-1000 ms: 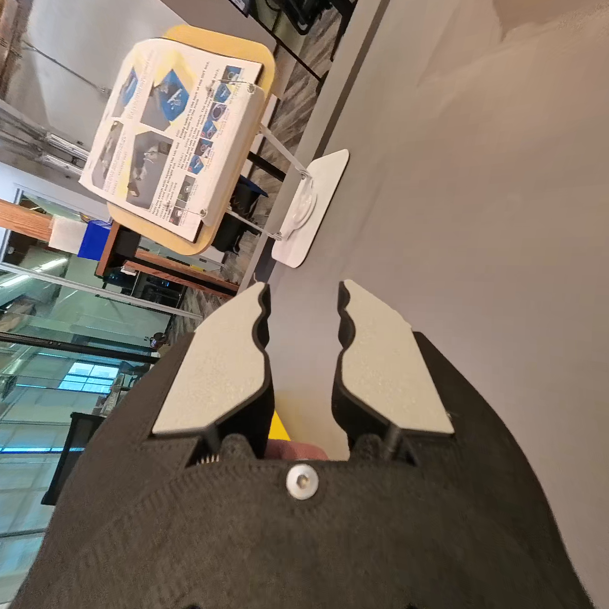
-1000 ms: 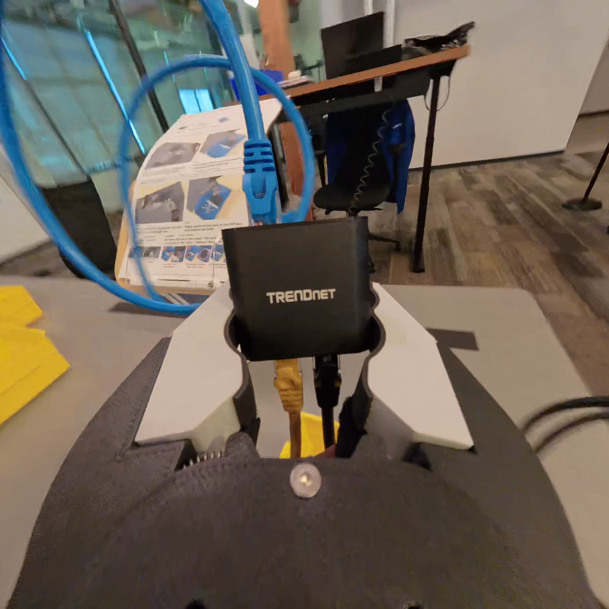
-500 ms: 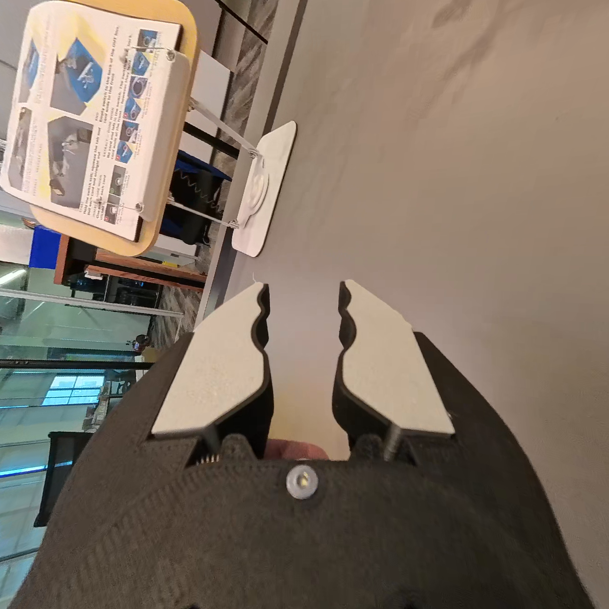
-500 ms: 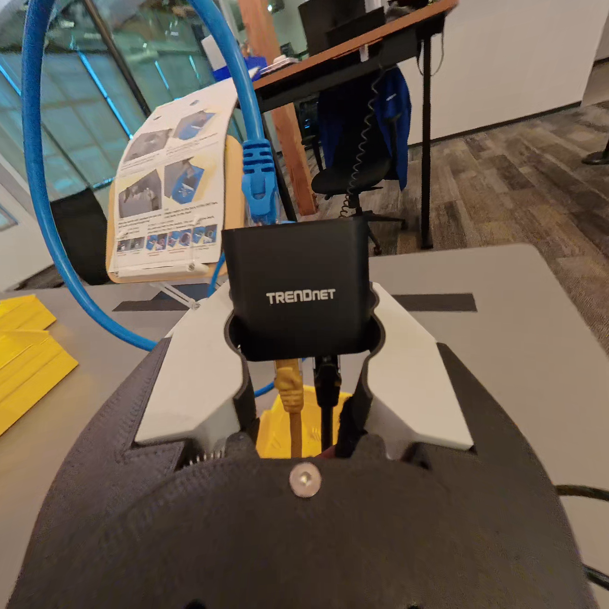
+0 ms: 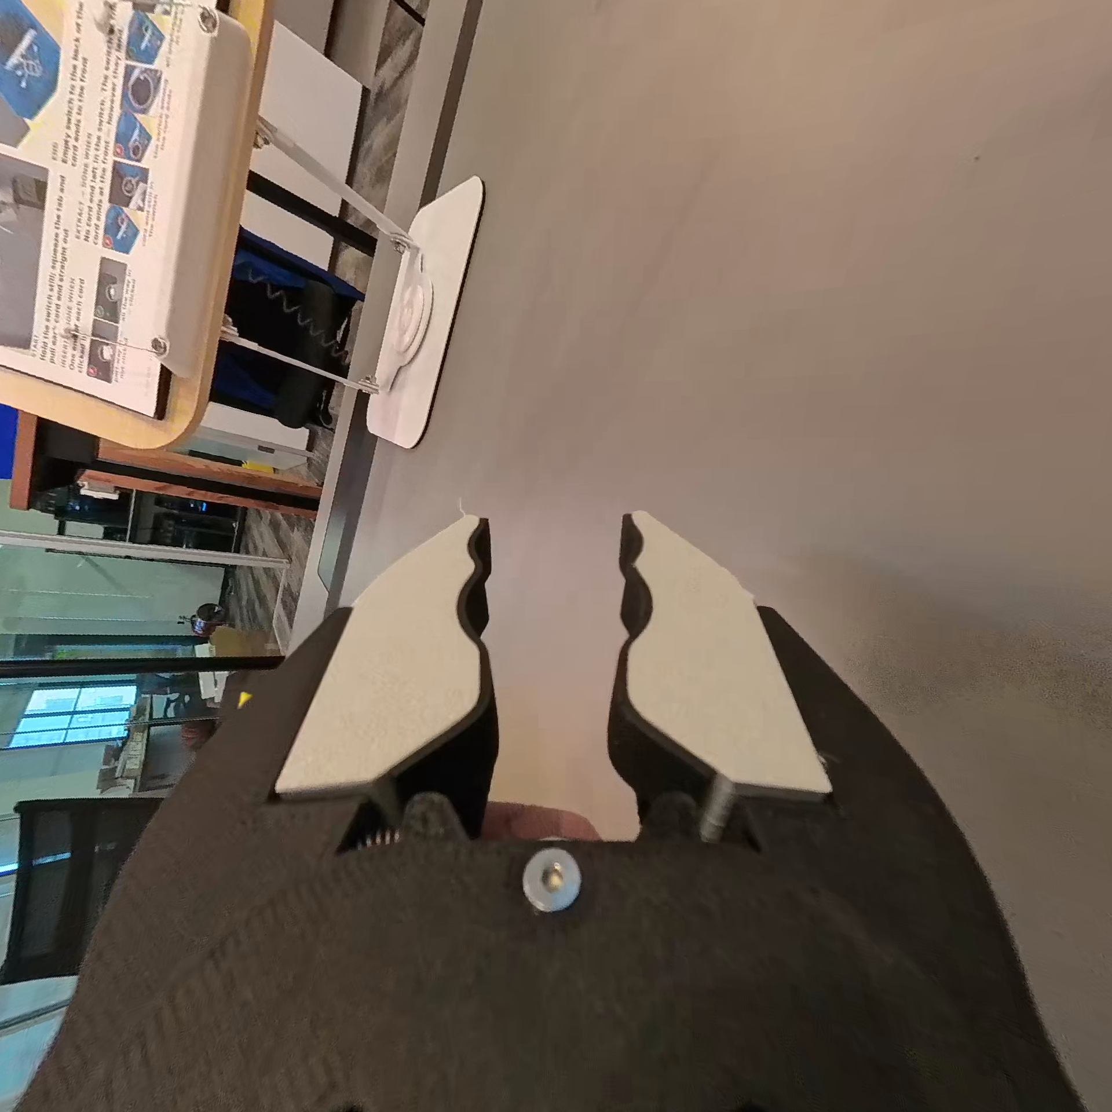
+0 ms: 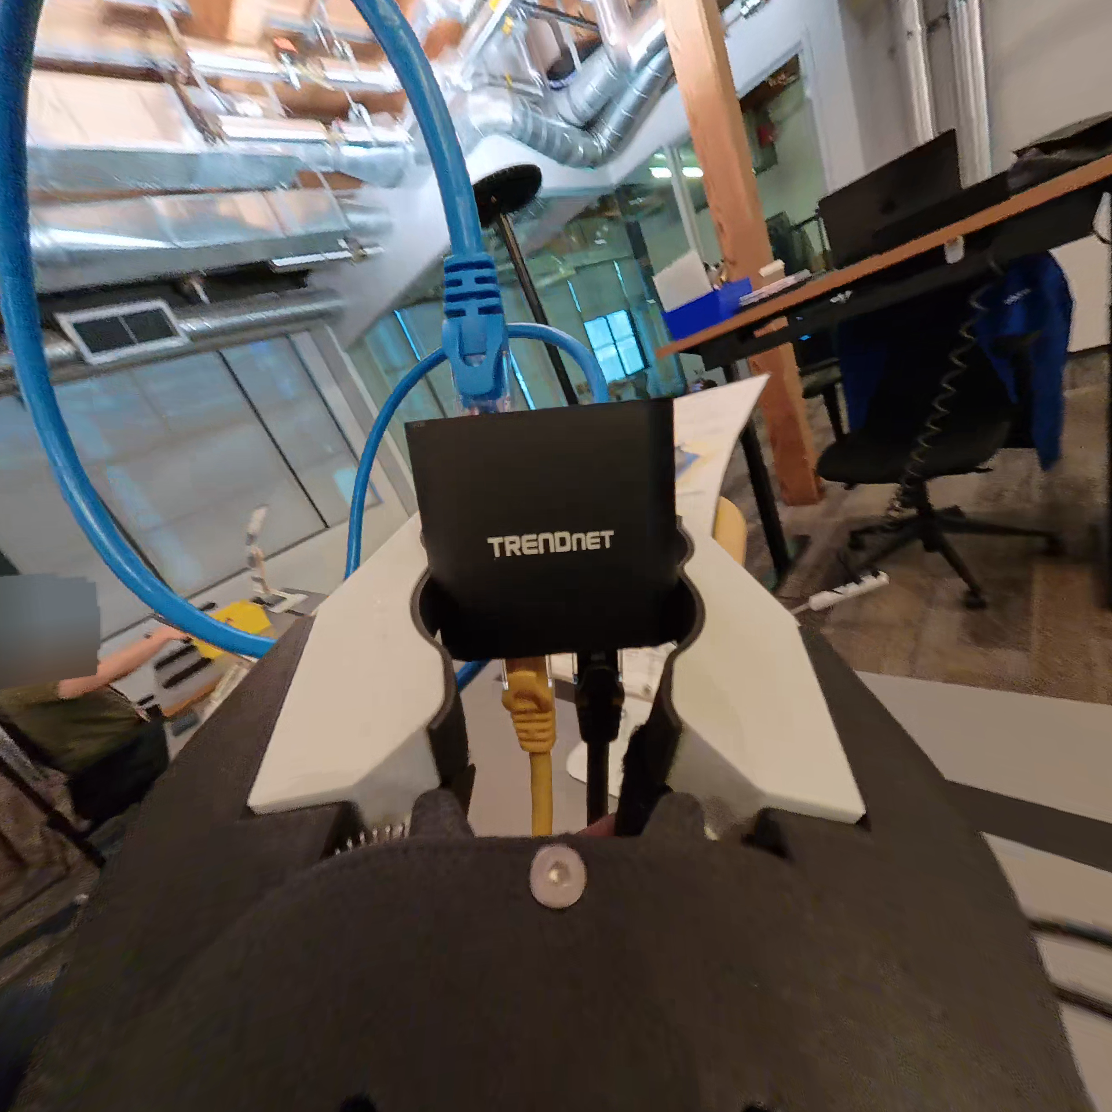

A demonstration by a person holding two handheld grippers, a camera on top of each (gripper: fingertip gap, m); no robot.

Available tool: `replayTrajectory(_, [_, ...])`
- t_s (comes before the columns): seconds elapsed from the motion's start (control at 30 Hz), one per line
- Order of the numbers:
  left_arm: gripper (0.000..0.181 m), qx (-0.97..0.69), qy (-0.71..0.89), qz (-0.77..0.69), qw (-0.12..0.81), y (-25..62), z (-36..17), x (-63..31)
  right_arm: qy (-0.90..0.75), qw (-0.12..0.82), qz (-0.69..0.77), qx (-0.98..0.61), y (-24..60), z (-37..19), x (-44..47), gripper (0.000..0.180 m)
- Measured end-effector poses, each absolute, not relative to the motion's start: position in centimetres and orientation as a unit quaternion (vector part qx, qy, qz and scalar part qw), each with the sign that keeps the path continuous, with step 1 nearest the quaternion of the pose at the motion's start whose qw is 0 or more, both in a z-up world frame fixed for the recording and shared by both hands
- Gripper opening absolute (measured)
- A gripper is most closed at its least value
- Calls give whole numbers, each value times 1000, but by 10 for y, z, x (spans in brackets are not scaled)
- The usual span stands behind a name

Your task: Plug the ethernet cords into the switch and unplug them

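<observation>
My right claw (image 6: 553, 608) grips the switch (image 6: 544, 523) — now tipped higher than before; blue cord (image 6: 475, 337), yellow cord (image 6: 532, 722) plugged in. Left claw (image 5: 553, 577) stays parted, empty — nearer the counter (image 5: 782, 301).

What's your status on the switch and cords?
Left tongs open, empty, over bare table. Right tongs shut on switch, held up. Blue cord in far side; yellow cord, black cord in near side. Nothing blocking.

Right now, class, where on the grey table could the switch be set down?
Bare grey table lies ahead and right of the open left tongs, beside the stand's white base. Crowded: the switch in the right tongs, ringed by blue cable.
</observation>
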State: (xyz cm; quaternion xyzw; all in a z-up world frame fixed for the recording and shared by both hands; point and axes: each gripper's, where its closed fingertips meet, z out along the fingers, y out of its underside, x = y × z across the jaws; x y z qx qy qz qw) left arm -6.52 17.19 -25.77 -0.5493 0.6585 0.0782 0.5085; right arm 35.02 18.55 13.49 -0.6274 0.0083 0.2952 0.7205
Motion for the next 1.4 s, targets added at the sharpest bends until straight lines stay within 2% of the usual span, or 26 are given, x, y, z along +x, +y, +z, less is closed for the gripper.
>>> replayTrajectory(0.1, [42,-551,662,78,501,170,-262,-65,15,731,306,-610,185,140,347,72])
replayTrajectory(0.17, [43,-549,666,82,498,169,-264,-67,39,734,324,-595,185,122,355,72])
replayTrajectory(0.47, [43,-562,670,74,479,170,-278,-69,222,690,299,-620,179,-54,428,72])
replayTrajectory(0.67, [44,-563,675,76,471,167,-284,-66,249,650,238,-677,182,-125,451,71])
replayTrajectory(0.83, [44,-563,681,78,461,166,-292,-65,215,536,147,-803,185,-195,446,72])
replayTrajectory(0.93, [44,-563,683,79,459,166,-294,-66,181,492,86,-847,183,-209,445,72])
replayTrajectory(1.13, [44,-560,686,83,456,166,-296,-68,101,337,0,-936,176,-257,440,72])
replayTrajectory(1.3, [44,-561,686,83,456,167,-296,-72,72,236,-5,-969,167,-285,436,71])
replayTrajectory(1.4, [44,-558,689,84,454,167,-296,-73,24,131,-41,-990,149,-312,439,72])
